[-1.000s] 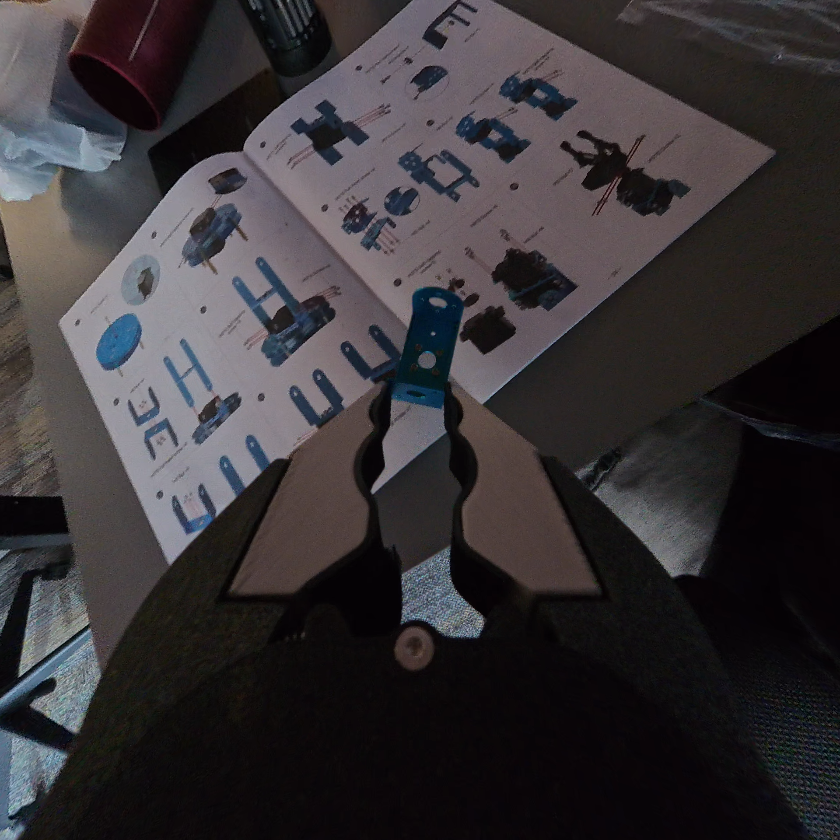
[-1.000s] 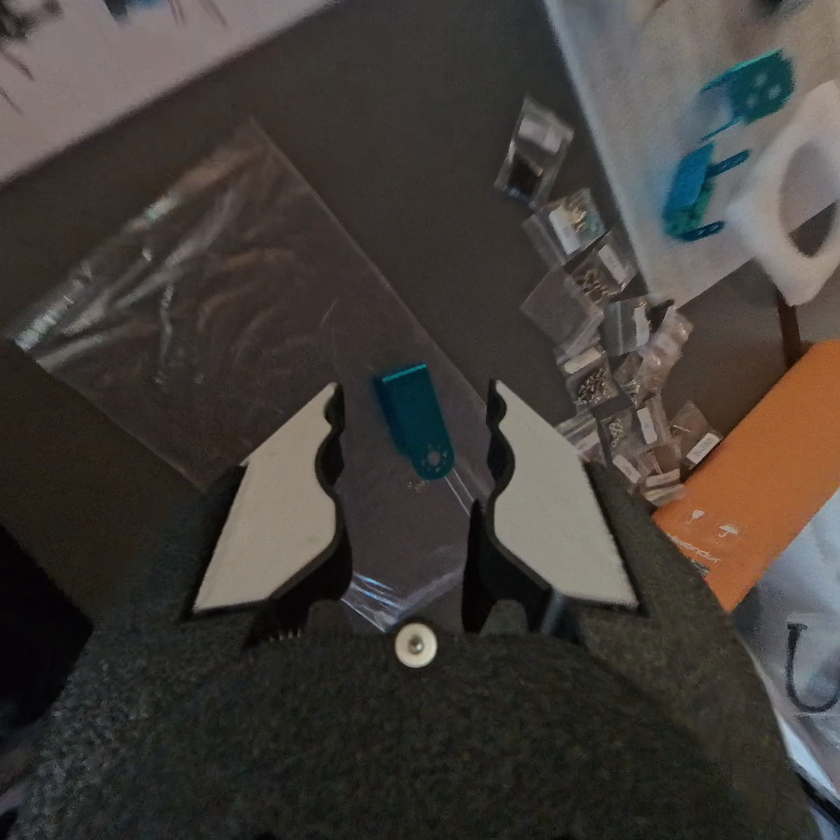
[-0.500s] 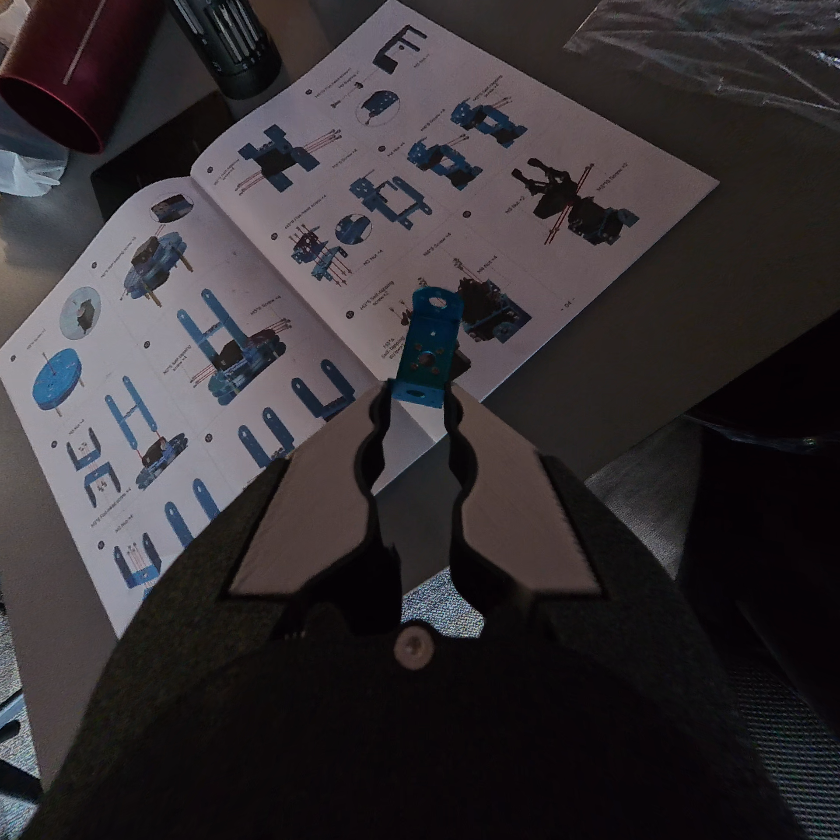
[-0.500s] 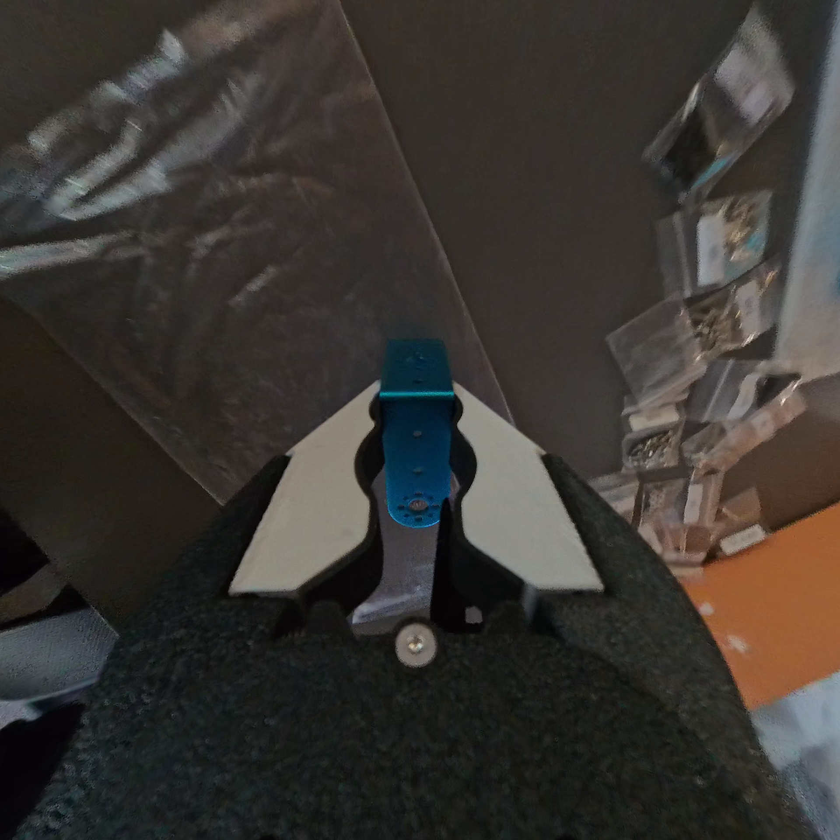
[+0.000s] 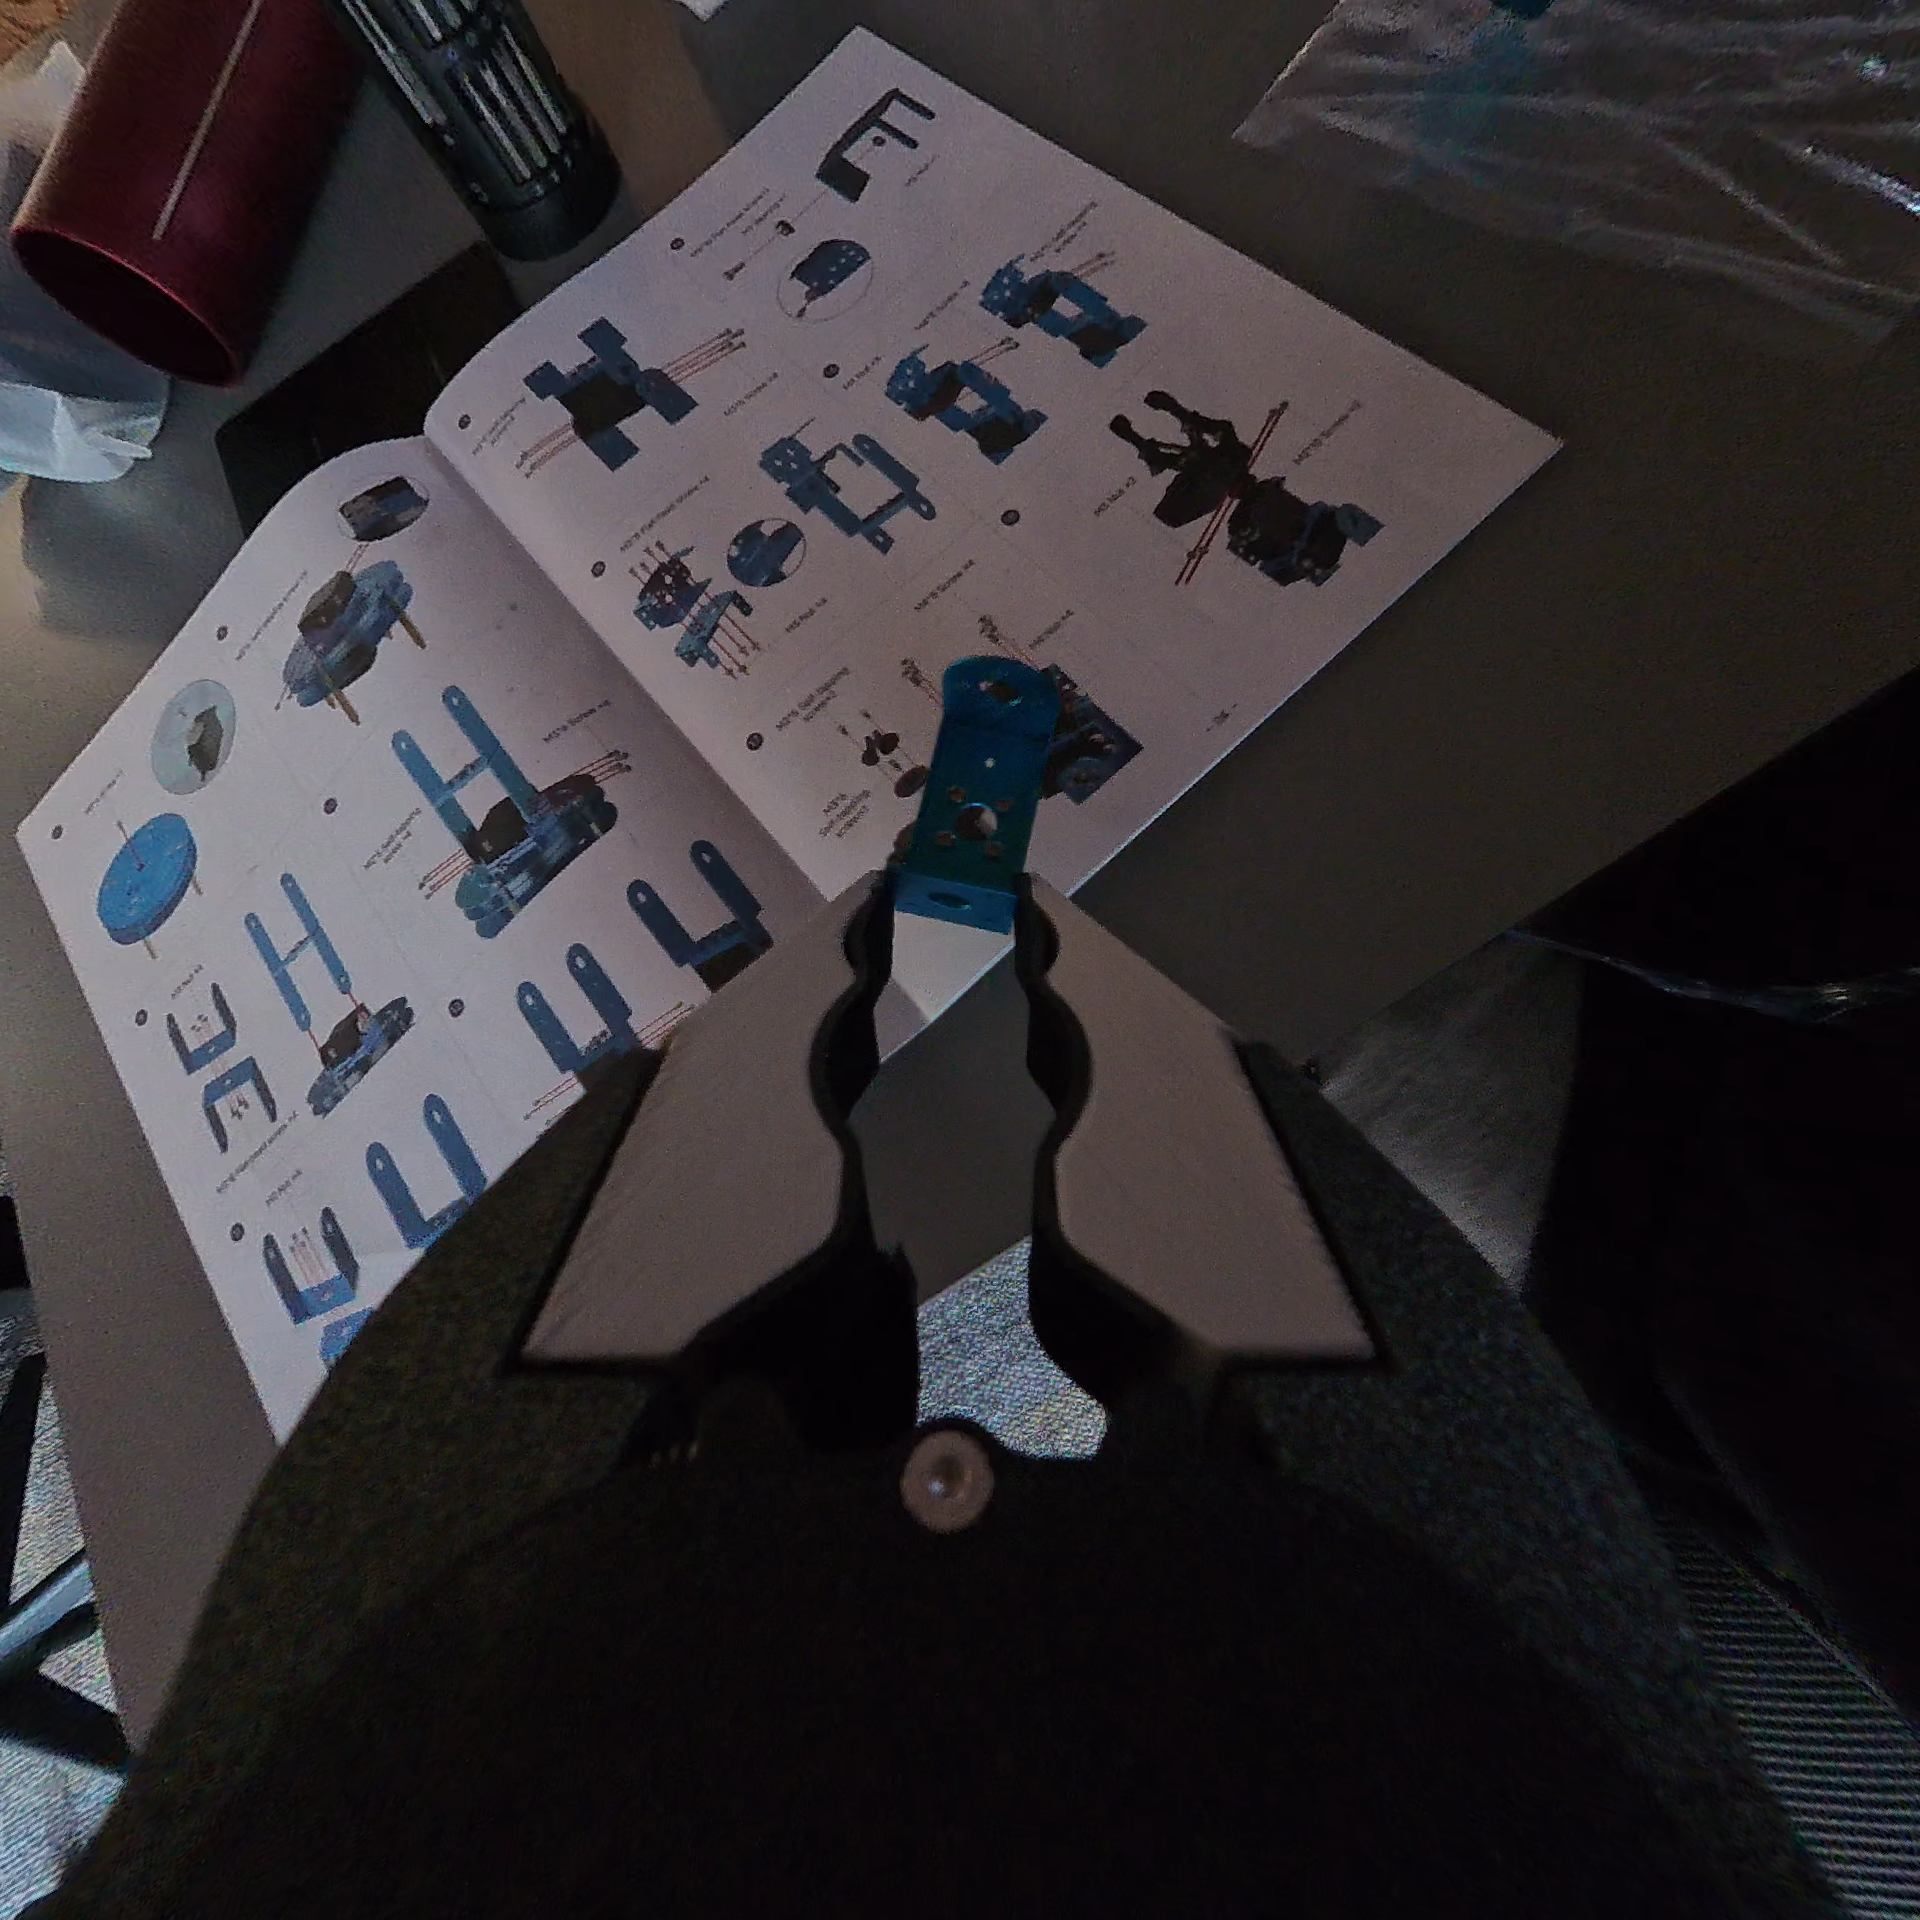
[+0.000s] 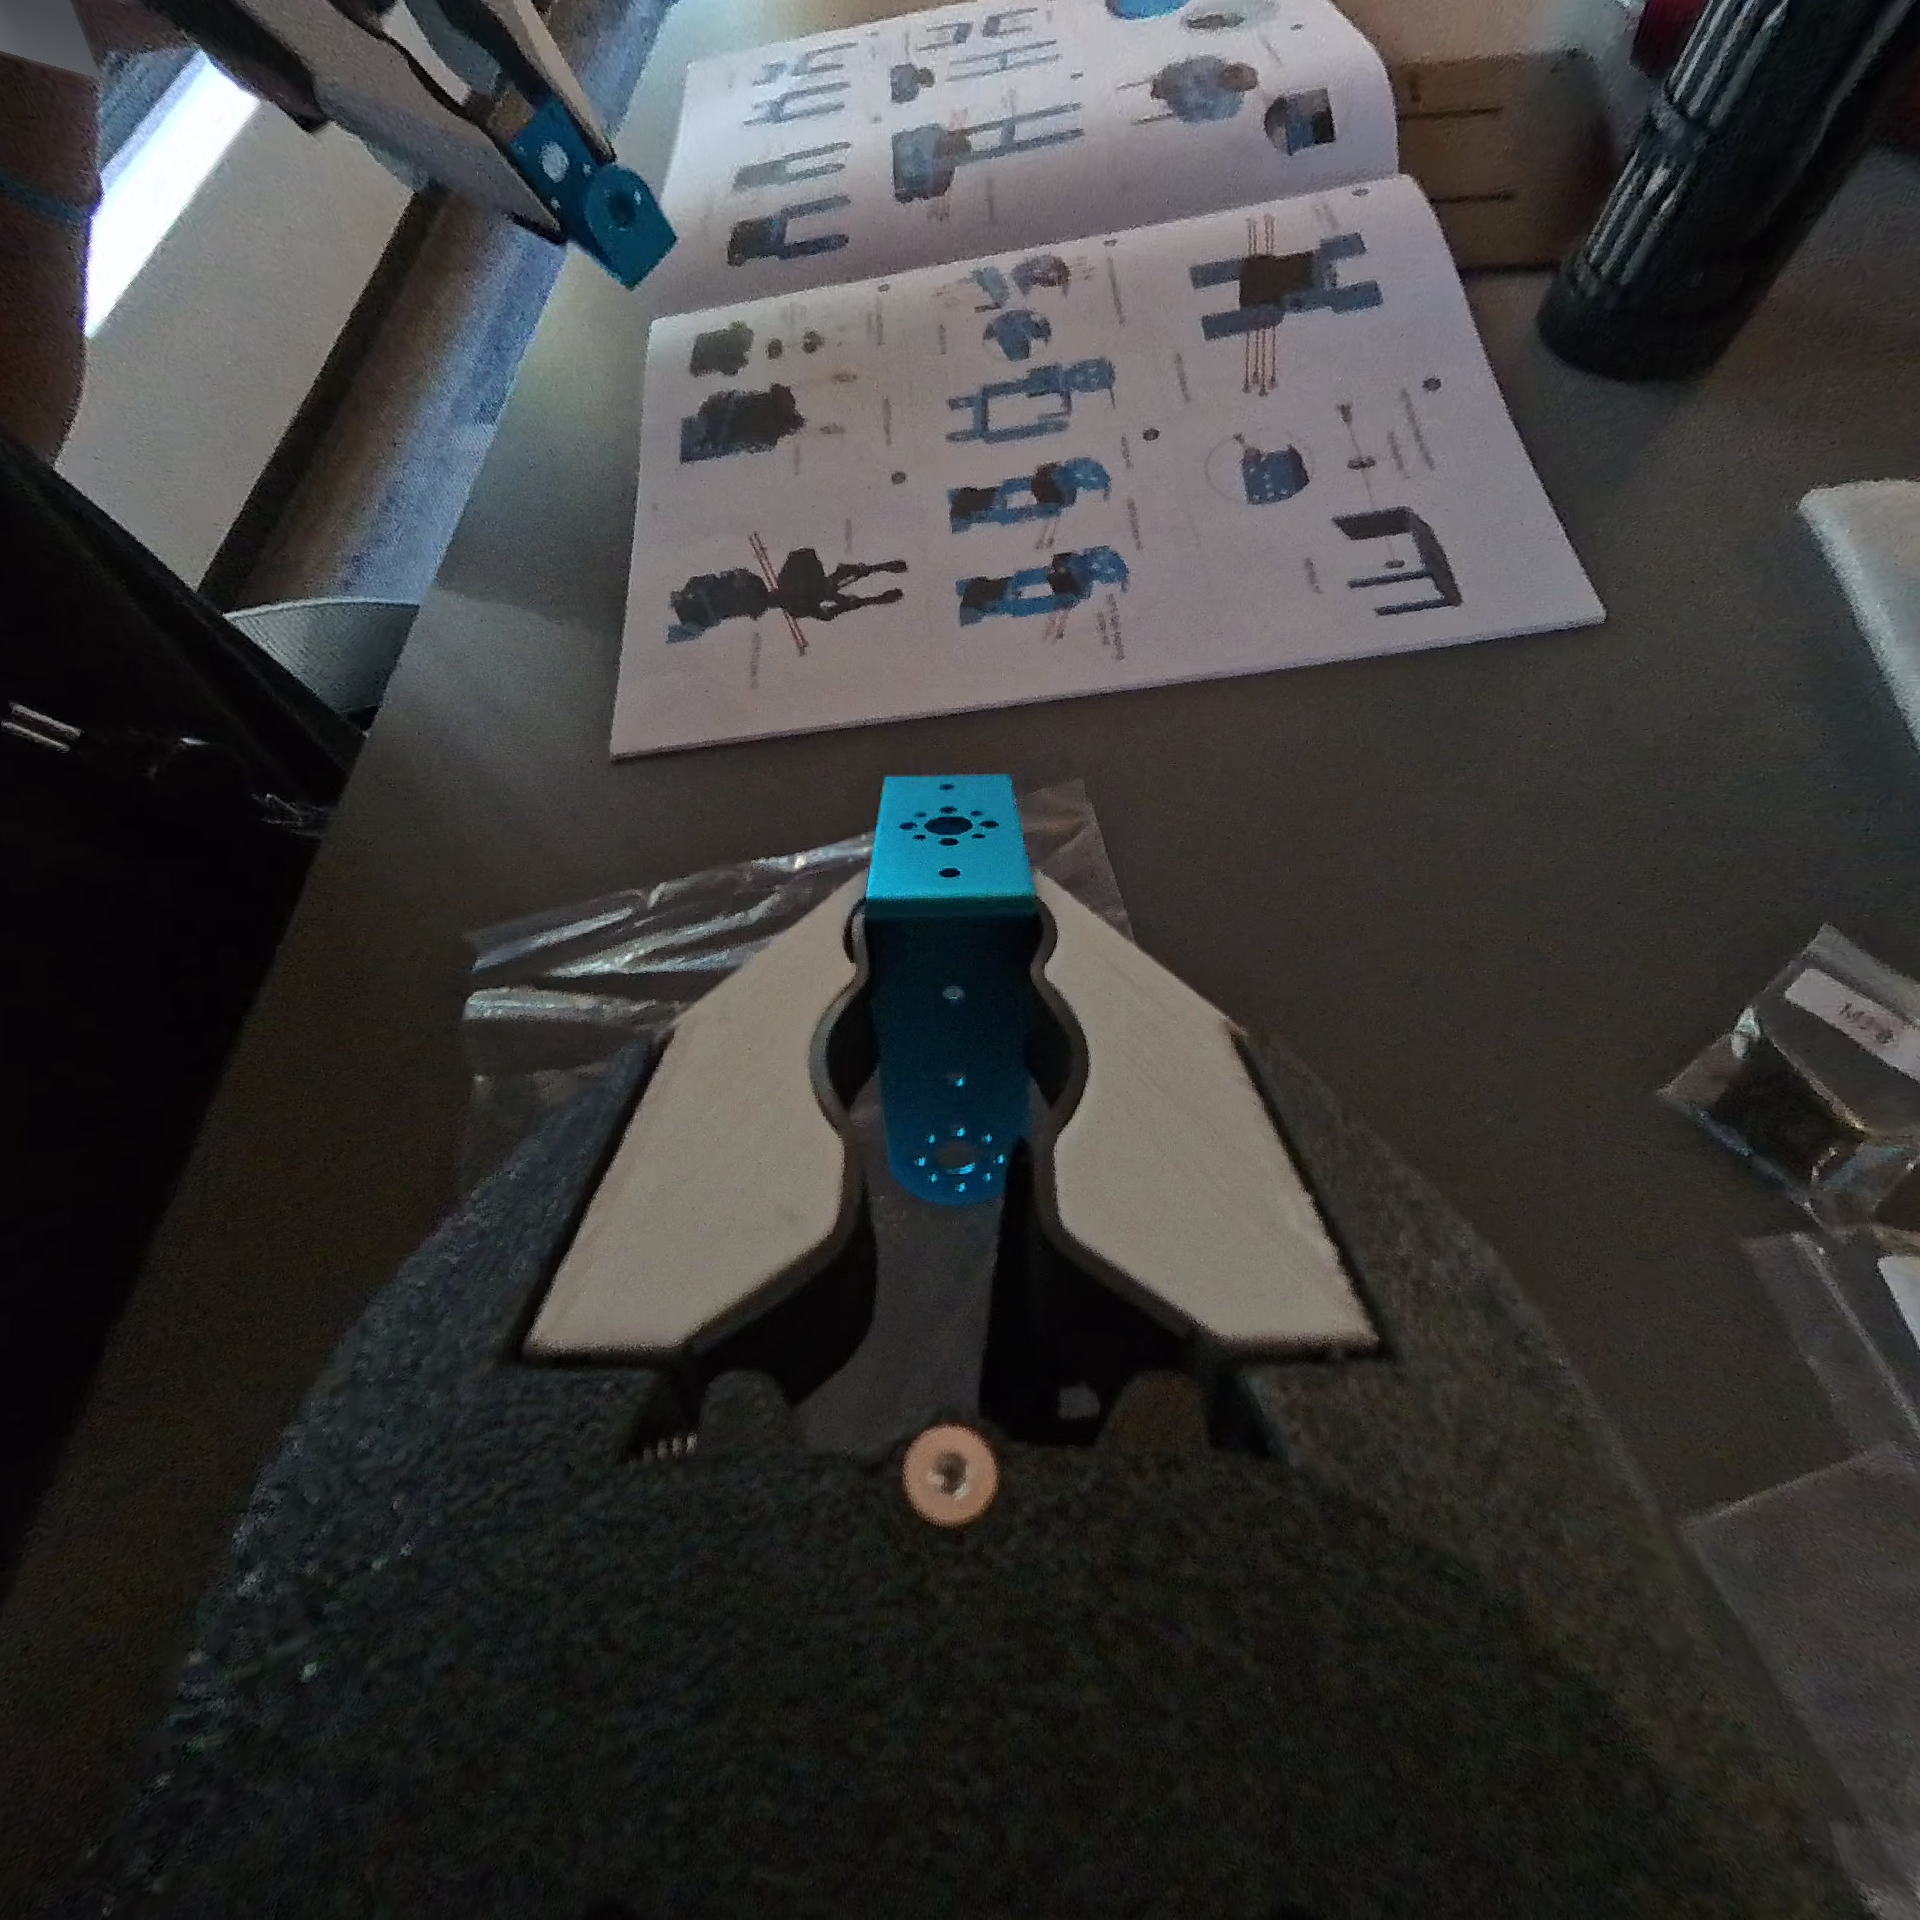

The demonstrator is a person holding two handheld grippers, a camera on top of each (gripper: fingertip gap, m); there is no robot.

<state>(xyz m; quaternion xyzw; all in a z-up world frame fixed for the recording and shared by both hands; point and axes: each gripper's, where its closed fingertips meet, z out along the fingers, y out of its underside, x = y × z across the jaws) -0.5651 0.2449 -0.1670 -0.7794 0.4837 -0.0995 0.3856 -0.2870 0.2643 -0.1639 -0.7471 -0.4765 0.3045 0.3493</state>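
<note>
- Grey and dimly lit, the desk (image 6: 1351,883) carries an open instruction booklet (image 6: 1091,436) with white pages and blue and black drawings; in the left wrist view one corner of the booklet lies close to the desk's near edge.
- The left gripper (image 5: 954,904) is closed on a blue metal bracket (image 5: 977,800), pinching its short bent foot between the two fingertips. The long arm of this bracket (with one big hole and several small ones) stands up and away from the claw, above the booklet's right page and not touching the paper.
- In the right wrist view this same left gripper (image 6: 566,182) shows at the top left corner, held in the air above the desk's edge, with its bracket (image 6: 603,208) sticking out.
- The right gripper (image 6: 951,920) is also closed, gripping a second blue bracket (image 6: 951,997). Its flat plate with a ring of holes points forward past the fingertips, and its long arm with the rounded end lies back between the fingers.
- A clear plastic bag (image 6: 665,935) lies flat on the desk just under the right gripper, between it and the booklet.
- Near the desk's right edge lie small clear bags of hardware (image 6: 1808,1101).
- At the far end, beyond the booklet, stand a dark red cylinder (image 5: 177,177) and a black ribbed cylinder (image 5: 499,125), side by side.
</note>
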